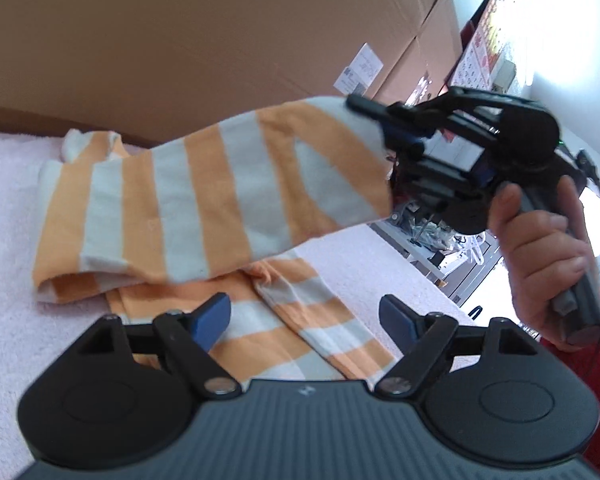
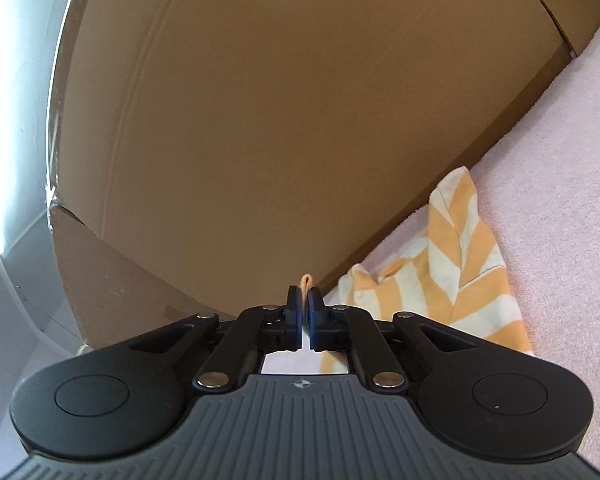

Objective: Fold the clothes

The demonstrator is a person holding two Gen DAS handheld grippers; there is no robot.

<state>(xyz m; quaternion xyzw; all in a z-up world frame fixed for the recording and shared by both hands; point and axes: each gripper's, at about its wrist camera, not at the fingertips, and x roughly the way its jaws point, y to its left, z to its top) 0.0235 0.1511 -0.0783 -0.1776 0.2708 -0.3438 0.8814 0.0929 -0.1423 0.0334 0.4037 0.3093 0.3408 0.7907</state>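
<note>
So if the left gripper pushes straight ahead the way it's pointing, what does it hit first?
Most likely the striped garment: the left gripper stands open just above its flat part, aimed at the raised fold held by the right gripper. Depth is uncertain.

I count one striped garment (image 1: pixel 204 196), orange and white, with one part lifted and the rest lying flat. I see two grippers: my left gripper (image 1: pixel 304 316) and my right gripper (image 2: pixel 304 300), the second also in the left wrist view. One hand (image 1: pixel 540 248) shows, wrapped round the right gripper's handle. One pink towel-like cover (image 1: pixel 8 216) lies under the garment. Behind it I make out two large cardboard boxes (image 1: pixel 180 40), side by side, and one white label (image 1: pixel 358 68) on them.
</note>
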